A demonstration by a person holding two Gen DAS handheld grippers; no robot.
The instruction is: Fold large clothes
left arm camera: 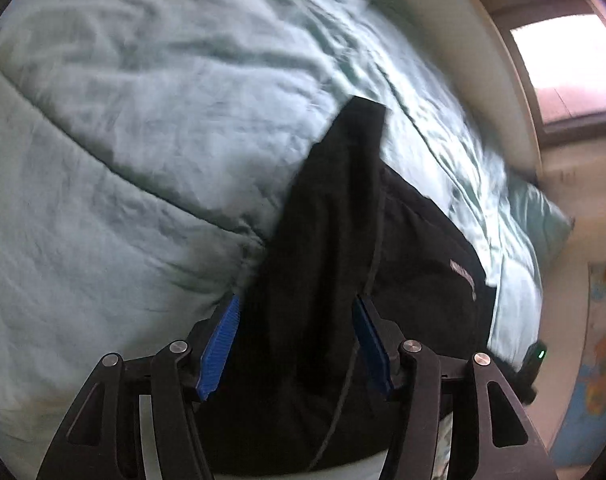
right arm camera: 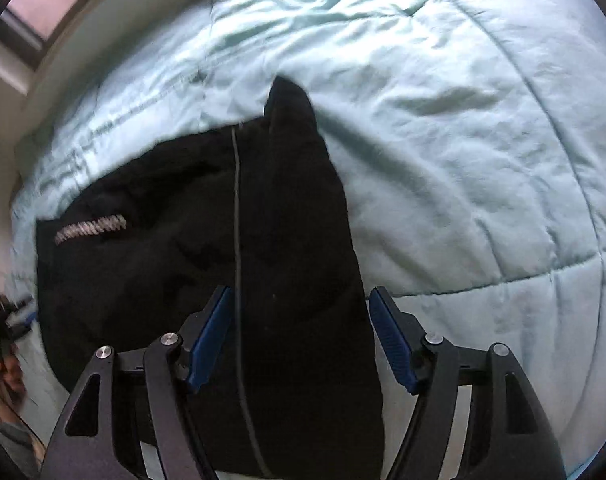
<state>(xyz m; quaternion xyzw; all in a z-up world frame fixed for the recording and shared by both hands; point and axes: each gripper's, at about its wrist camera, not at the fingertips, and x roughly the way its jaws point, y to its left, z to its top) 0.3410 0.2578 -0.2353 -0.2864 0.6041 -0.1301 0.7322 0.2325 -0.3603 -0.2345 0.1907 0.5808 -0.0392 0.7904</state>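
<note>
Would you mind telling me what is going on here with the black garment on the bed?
A person holding a tool in each hand is folding a black garment that lies on a pale green quilt. Part of it is folded into a long strip running away from the cameras. The left tool and the right tool both hang over the near end of the garment with jaws open, pads not pressing the cloth. A thin cord lies along the garment.

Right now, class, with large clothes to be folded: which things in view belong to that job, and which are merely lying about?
Belongs to the job:
- black garment, with its thin drawstring
- left gripper, open
- right gripper, open

Merely there:
- pale green quilt
- window
- colourful map
</note>
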